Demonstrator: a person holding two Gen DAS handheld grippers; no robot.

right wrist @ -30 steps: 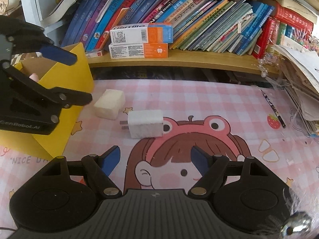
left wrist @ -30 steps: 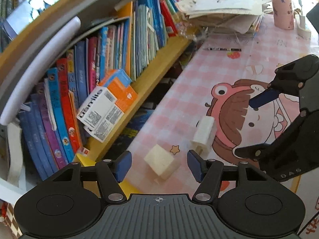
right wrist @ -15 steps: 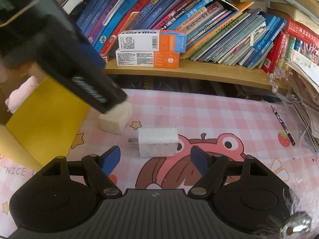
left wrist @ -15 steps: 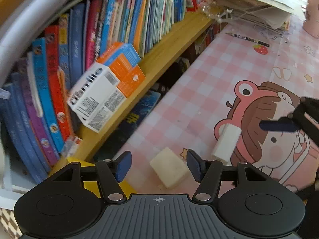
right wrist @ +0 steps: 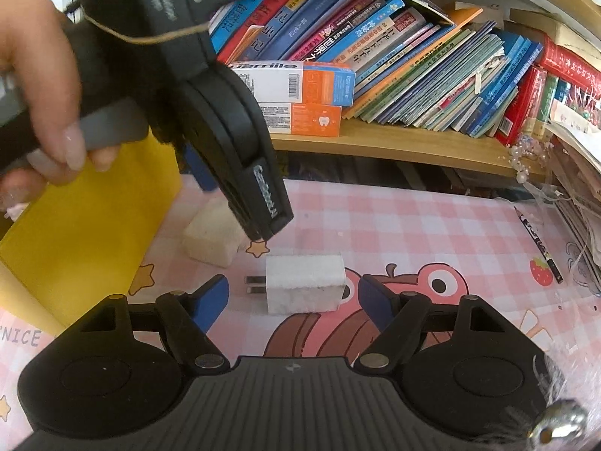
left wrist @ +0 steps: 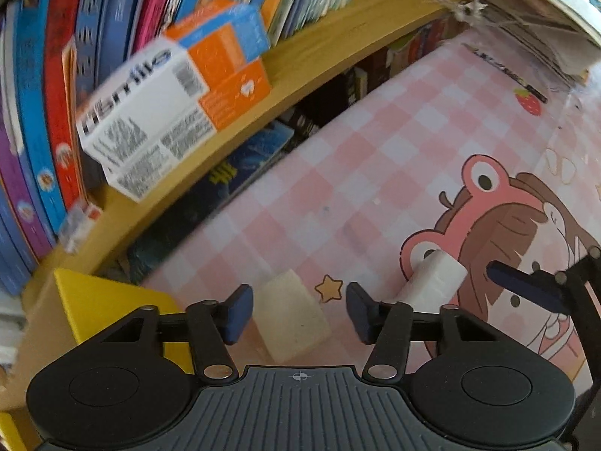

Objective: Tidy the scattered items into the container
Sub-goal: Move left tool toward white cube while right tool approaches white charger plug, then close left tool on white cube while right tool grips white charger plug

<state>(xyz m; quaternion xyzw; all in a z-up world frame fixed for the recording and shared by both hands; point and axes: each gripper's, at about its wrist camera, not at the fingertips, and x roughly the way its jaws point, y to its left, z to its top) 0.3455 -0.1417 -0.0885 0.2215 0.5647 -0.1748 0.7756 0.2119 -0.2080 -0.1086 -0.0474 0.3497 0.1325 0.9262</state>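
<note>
The yellow box [right wrist: 86,221] stands at the left on the pink counter [right wrist: 413,225]. Next to it lies a cream block [left wrist: 291,319], between the left gripper's [left wrist: 298,310] fingers, which have just been closing but are still apart. Further right, the white plug [right wrist: 305,288] lies between the right gripper's [right wrist: 293,302] apart fingers, not touched.

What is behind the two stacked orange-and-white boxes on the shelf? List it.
A row of leaning books stands behind the stacked boxes on the wooden shelf. The boxes hide the lower spines, and anything behind the books cannot be seen.
</note>
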